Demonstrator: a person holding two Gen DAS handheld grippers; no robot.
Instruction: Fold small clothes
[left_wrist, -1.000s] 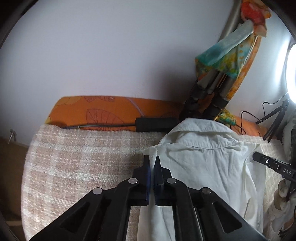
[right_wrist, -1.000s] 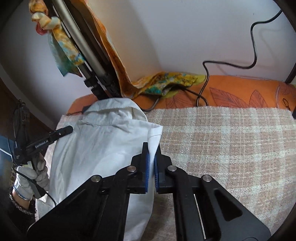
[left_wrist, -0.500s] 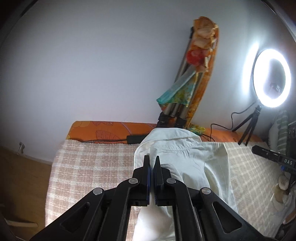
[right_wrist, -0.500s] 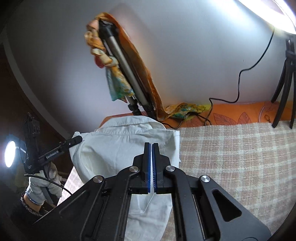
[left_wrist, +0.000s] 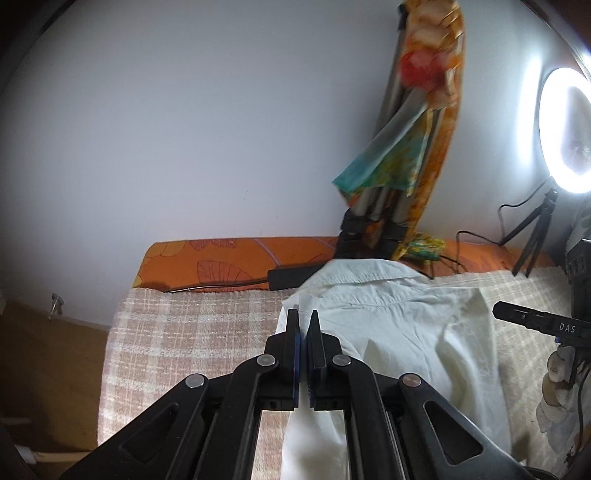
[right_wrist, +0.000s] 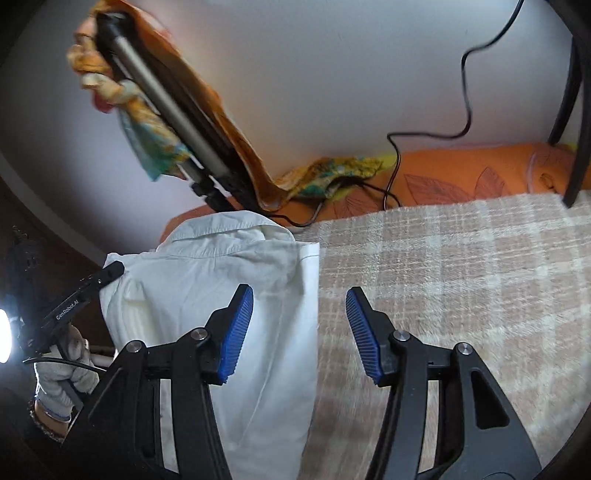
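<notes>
A small white collared shirt (left_wrist: 399, 332) lies on a checked beige blanket (left_wrist: 184, 339), collar toward the wall. My left gripper (left_wrist: 303, 319) is shut at the shirt's left edge; cloth hangs below the jaws, so it looks shut on the shirt. In the right wrist view the shirt (right_wrist: 221, 280) lies left of centre. My right gripper (right_wrist: 300, 299) is open and empty, its left blue pad over the shirt, its right pad over the blanket (right_wrist: 461, 266). The left gripper shows there at the shirt's left edge (right_wrist: 107, 273).
An orange leaf-print mattress edge (left_wrist: 229, 258) runs along the white wall. A folded tripod (left_wrist: 380, 206) draped with colourful cloth leans behind the collar. A lit ring light (left_wrist: 565, 129) stands at the right. Black cables (right_wrist: 391, 177) trail behind the shirt.
My right gripper has opened and let go of the shirt's right edge, which now lies flat. Both grippers have come down closer to the blanket.
</notes>
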